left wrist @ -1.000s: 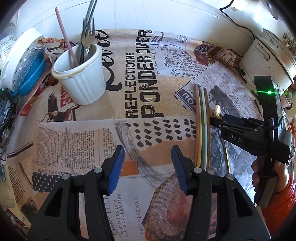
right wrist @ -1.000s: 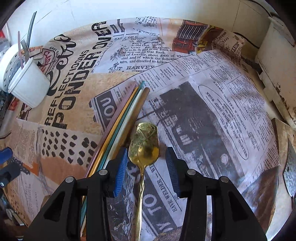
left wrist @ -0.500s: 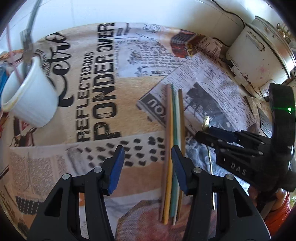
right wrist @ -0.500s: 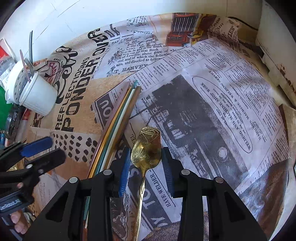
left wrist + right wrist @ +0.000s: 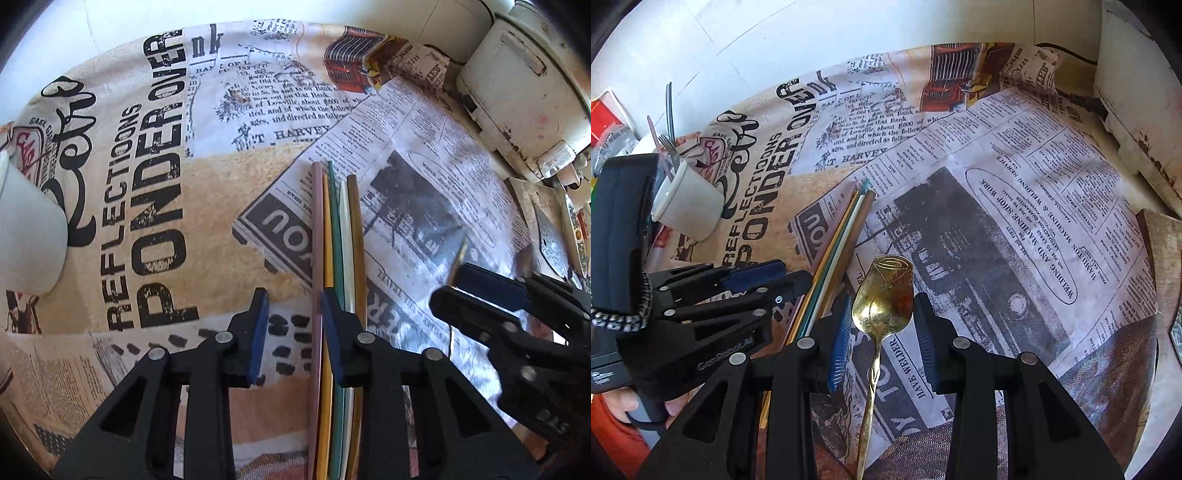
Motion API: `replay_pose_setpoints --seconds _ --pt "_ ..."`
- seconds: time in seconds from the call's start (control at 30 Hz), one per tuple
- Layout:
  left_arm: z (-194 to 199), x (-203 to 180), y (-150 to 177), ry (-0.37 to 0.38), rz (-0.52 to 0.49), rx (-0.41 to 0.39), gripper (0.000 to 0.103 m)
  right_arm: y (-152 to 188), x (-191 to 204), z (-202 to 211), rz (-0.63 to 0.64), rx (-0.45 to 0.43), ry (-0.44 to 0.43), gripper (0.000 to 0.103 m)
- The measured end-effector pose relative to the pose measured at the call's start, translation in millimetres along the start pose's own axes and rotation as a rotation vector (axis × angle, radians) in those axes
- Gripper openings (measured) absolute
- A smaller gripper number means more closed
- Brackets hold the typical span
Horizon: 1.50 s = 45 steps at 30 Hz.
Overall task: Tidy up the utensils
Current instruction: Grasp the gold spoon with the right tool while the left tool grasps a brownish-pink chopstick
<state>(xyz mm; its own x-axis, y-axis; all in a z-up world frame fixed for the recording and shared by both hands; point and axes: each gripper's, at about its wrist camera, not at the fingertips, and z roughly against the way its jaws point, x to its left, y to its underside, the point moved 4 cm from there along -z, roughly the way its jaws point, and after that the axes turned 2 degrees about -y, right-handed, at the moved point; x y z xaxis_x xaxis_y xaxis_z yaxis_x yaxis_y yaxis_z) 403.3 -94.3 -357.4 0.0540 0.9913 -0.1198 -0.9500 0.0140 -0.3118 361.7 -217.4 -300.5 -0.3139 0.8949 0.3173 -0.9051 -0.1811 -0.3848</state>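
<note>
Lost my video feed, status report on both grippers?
Left hand-held gripper open, at the pink edge of the chopstick bundle. Right hand-held gripper open, straddling gold spoon. Nothing in the way.

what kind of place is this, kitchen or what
Probably a home kitchen counter. A newspaper-print cloth covers the surface below a white wall; a white cup holds a fork and other utensils, a gold spoon and coloured chopsticks lie on it, and a worn white appliance stands in the corner.
</note>
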Motion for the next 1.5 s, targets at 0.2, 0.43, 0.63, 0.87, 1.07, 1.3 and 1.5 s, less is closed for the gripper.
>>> replay_pose_setpoints --seconds 0.2,0.43,0.63,0.87,1.07,1.3,1.5 --pt "-7.4 -9.2 -12.3 -0.069 -0.076 0.008 0.025 -3.2 -3.0 6.3 0.005 -0.022 0.007 0.031" --pt "-16.8 -13.4 -29.0 -0.095 -0.115 0.012 0.015 -3.0 -4.7 16.4 0.0 -0.05 0.017 0.031" --pt "-17.2 -9.5 -30.8 -0.067 -0.107 0.024 0.004 -2.5 -0.4 30.6 0.001 -0.087 0.027 0.031" --pt "6.4 -3.9 -15.7 -0.034 -0.07 -0.008 0.004 -2.9 12.1 51.2 0.009 -0.137 0.029 0.031" --pt "50.0 4.1 0.9 0.004 -0.036 -0.093 0.004 -3.9 26.7 64.7 0.024 -0.171 0.038 0.031" --pt "101.4 11.7 11.3 0.014 -0.015 -0.2 0.004 -6.0 45.1 78.6 0.038 -0.193 -0.002 0.004" --pt "129.8 27.6 19.4 0.011 0.021 -0.256 0.004 -4.6 54.1 73.1 0.074 -0.186 0.038 0.004"
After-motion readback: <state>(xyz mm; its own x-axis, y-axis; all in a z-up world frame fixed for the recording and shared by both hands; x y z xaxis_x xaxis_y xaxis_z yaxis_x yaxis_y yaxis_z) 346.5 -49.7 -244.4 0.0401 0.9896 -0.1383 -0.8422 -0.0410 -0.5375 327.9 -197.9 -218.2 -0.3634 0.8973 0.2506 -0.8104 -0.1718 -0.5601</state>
